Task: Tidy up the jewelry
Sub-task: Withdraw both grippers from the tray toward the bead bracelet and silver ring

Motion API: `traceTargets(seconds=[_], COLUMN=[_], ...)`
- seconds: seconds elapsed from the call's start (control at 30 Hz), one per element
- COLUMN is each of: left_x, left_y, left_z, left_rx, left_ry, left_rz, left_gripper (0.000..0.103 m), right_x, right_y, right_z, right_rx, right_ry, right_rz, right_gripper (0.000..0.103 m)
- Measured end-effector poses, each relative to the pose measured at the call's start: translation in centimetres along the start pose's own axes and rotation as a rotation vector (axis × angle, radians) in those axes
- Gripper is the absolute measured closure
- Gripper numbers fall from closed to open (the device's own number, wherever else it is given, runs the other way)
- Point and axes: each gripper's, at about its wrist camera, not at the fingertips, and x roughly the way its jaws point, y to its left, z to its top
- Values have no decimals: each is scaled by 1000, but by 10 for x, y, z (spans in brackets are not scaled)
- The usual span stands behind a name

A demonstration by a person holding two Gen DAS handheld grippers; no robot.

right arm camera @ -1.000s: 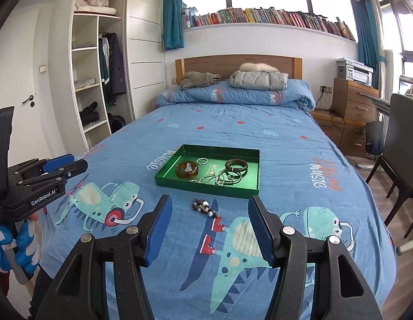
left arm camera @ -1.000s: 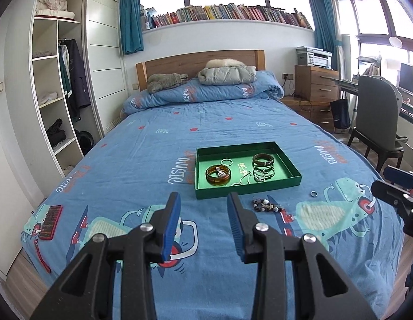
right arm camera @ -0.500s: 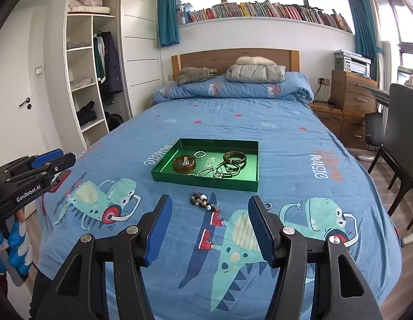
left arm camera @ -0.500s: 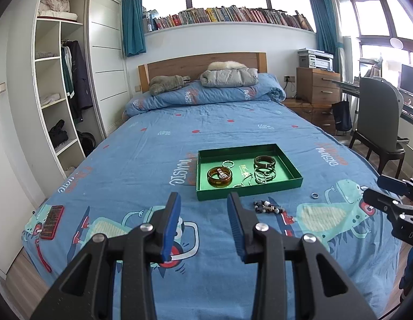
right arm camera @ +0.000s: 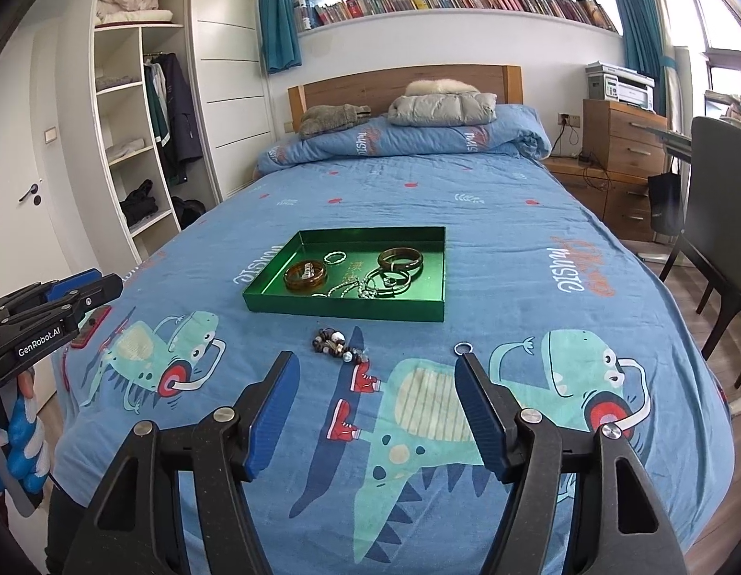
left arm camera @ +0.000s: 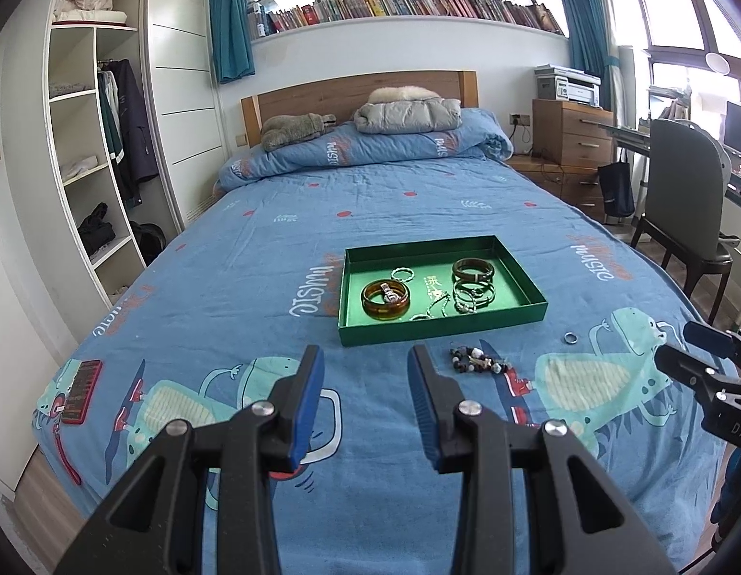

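Observation:
A green tray point(left arm camera: 356, 338) point(right arm camera: 269, 299) lies on the blue bed and holds an amber bangle point(left arm camera: 385, 299) point(right arm camera: 305, 276), a dark bangle point(left arm camera: 473, 270) point(right arm camera: 400, 257), silver rings and a chain. In front of the tray a beaded bracelet point(left arm camera: 475, 361) point(right arm camera: 335, 341) lies on the cover, and a small silver ring point(left arm camera: 570, 338) point(right arm camera: 463, 348) lies further right. My left gripper point(left arm camera: 365, 359) hovers open and empty, just left of the beads. My right gripper point(right arm camera: 376, 366) is open with its jaws opening wider, nothing between them, just short of the beads and ring.
A red phone point(left arm camera: 81, 392) lies near the bed's left edge. A grey chair point(left arm camera: 681, 191) and a wooden dresser point(left arm camera: 574, 134) stand to the right of the bed, a wardrobe point(left arm camera: 92, 153) to the left. Pillows and a folded duvet are at the headboard.
Both grippers have come lower and closer to the bed, so the tray and beads look bigger. The right gripper's jaws stand wider apart than before. The jewelry has not moved.

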Motion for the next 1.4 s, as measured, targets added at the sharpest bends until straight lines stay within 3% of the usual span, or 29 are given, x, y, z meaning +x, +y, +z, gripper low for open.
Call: traceTargets(seconds=[0.1, 0.6, 1.4], left_x=[8, 47, 85], left_y=[-6, -36, -53], left_z=[-2, -18, -20], left_rx=[6, 83, 110], left_ry=[10, 124, 211], left_rz=[-22, -91, -39], left_gripper=[68, 68, 68], right_x=[4, 24, 46], right_y=[-8, -25, -44], right_z=[-3, -19, -12], right_rx=[19, 74, 32], right_ry=[6, 51, 42], right_rz=[-2, 28, -33], right_gripper=[30, 29, 28])
